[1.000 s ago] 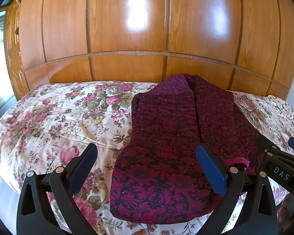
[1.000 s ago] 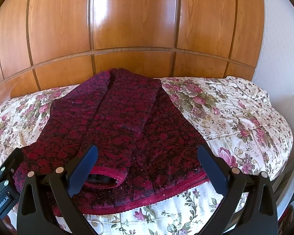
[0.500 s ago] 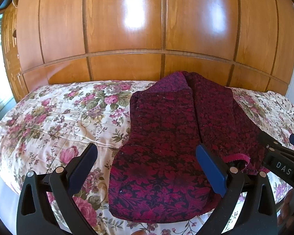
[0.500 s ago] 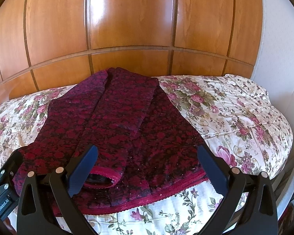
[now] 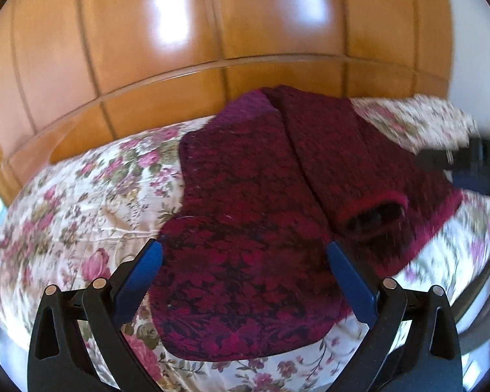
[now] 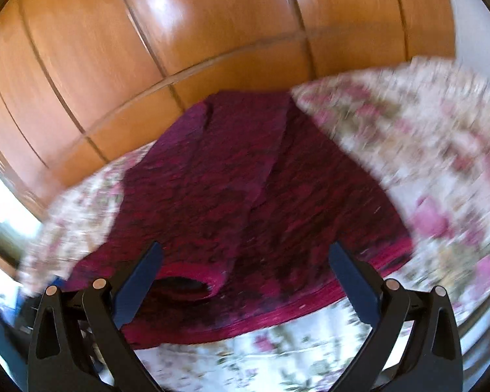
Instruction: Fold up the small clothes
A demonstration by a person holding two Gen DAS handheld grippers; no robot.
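Note:
A dark red patterned garment lies flat on the floral bedspread, its sleeves folded lengthwise over the body and one cuff opening facing the near edge. My left gripper hovers open above the garment's near left hem, holding nothing. In the right wrist view the same garment fills the middle, its red trimmed hem nearest. My right gripper is open over the hem and the cuff, empty. The right gripper also shows blurred at the left view's right edge.
A glossy wooden panelled headboard stands directly behind the bed. A white wall rises at the right. Floral bedspread extends bare to the right of the garment. The bed's near edge runs just below both grippers.
Both views have swung and tilted and are now motion-blurred. The right gripper has risen away from the hem in the left view. The garment has not moved; both grippers stay open.

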